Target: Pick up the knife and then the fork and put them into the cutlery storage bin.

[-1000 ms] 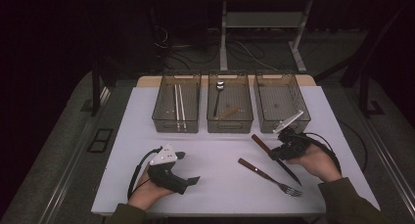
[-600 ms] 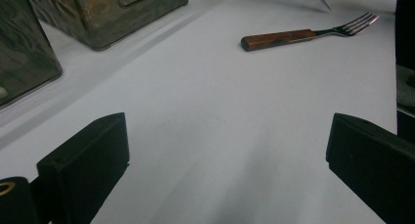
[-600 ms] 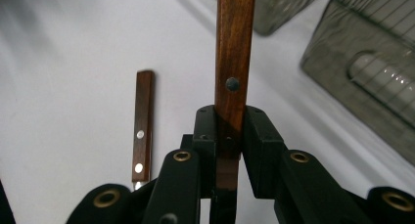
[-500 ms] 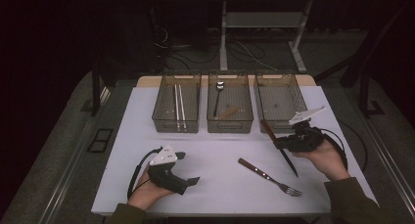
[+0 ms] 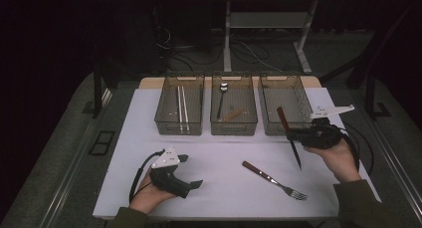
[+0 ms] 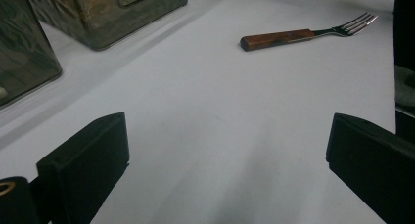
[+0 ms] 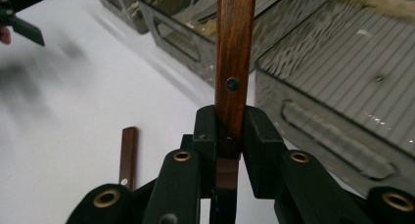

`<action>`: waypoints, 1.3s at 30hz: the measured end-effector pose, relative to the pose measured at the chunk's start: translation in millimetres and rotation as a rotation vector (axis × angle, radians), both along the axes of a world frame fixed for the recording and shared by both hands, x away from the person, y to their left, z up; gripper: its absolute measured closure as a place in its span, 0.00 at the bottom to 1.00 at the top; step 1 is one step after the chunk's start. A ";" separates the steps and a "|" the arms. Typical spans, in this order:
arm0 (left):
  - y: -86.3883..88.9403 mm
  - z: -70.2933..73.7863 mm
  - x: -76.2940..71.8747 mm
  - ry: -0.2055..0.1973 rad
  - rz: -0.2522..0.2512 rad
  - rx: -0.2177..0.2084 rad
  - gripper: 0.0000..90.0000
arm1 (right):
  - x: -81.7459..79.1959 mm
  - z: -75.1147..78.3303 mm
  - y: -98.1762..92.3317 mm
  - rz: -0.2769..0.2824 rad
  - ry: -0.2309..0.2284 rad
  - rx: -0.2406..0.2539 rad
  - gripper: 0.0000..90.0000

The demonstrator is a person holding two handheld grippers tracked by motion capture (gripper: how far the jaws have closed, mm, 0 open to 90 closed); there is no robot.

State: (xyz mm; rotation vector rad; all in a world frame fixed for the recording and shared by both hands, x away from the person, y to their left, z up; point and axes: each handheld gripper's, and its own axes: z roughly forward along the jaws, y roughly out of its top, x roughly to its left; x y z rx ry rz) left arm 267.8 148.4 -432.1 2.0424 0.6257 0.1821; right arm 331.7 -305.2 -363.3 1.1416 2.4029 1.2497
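Clamped the knife [image 7: 234, 62] by its wooden handle between the closed jaws of the right gripper [image 5: 294, 135], handle rising above the pads toward the right-hand bin [image 5: 287, 88], blade [image 5: 295, 154] hanging below, clear of the white table [image 5: 224, 188]. Rested the left gripper [image 5: 191, 171] low on the table, jaws spread wide, nothing between them. Left the fork [image 5: 273, 180] flat between both hands.
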 end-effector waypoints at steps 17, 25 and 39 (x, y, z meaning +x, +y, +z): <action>-0.1 -2.1 1.4 0.006 0.008 0.003 0.01 | 13.5 26.6 -14.7 -0.075 -0.096 0.038 0.86; -0.4 -2.0 1.2 0.007 0.007 0.003 0.01 | 29.8 48.3 -18.5 -0.125 -0.133 0.053 0.86; -0.5 -1.4 0.7 0.009 0.005 -0.006 0.01 | 68.4 77.6 -17.1 -0.251 -0.203 0.062 0.85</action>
